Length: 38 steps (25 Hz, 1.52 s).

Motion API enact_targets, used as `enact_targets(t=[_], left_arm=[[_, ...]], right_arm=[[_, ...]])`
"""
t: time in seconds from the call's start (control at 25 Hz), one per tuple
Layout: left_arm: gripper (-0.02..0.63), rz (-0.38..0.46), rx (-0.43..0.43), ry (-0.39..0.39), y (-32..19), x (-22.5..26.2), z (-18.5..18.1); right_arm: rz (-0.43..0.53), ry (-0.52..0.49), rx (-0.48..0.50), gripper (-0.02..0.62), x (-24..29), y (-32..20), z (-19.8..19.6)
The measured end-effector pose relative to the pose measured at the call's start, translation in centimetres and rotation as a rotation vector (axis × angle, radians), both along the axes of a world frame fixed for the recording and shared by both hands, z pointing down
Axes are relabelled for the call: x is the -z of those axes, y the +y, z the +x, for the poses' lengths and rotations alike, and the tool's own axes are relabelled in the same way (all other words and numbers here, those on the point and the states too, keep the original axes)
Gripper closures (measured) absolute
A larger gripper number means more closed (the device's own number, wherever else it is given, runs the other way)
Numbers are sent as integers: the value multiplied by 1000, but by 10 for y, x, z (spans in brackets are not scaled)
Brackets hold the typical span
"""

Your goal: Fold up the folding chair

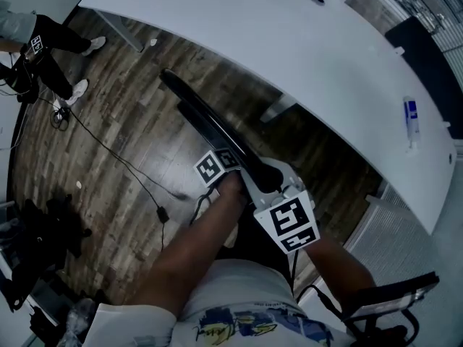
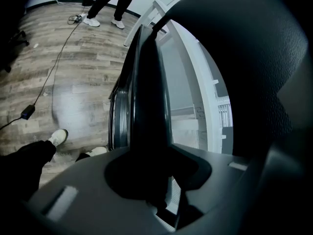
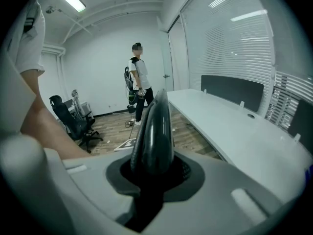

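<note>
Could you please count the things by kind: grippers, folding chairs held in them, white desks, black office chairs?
grippers, left gripper and right gripper: 2
folding chair: 1
white desk: 1
black office chair: 1
total: 5

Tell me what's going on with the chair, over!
Left claw, right claw both shut on folding chair. Chair looks folded flat. White desk close alongside, cable on floor.

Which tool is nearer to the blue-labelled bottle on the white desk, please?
Right. The right tool grips the chair closer to the bottle; the left tool grips it farther away.
</note>
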State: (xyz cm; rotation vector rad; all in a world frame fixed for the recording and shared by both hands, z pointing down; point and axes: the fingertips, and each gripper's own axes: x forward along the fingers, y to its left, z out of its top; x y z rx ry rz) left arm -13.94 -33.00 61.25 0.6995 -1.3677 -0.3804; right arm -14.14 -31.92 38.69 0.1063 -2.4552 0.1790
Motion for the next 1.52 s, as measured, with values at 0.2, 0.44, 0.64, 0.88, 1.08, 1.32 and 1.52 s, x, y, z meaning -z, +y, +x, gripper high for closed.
enact_targets(t=[0.2, 0.44, 0.64, 0.88, 1.08, 1.32, 1.52], left_arm=[[479, -24, 46, -12, -23, -7, 11], [477, -51, 87, 2, -52, -10, 24], [476, -79, 125, -1, -71, -14, 30], [477, -90, 155, 14, -96, -17, 35], [477, -102, 141, 32, -110, -22, 41], [469, -89, 120, 52, -126, -19, 39], [463, -76, 114, 54, -139, -20, 39]], right_arm=[[-16, -17, 50, 528, -4, -28, 17], [-17, -24, 106, 531, -7, -63, 32], [-23, -36, 135, 534, -9, -89, 40], [-26, -53, 178, 535, -12, -116, 47], [-48, -68, 174, 537, -17, -137, 55], [-55, -75, 174, 538, -17, -159, 52], [-68, -77, 170, 538, -20, -177, 53]])
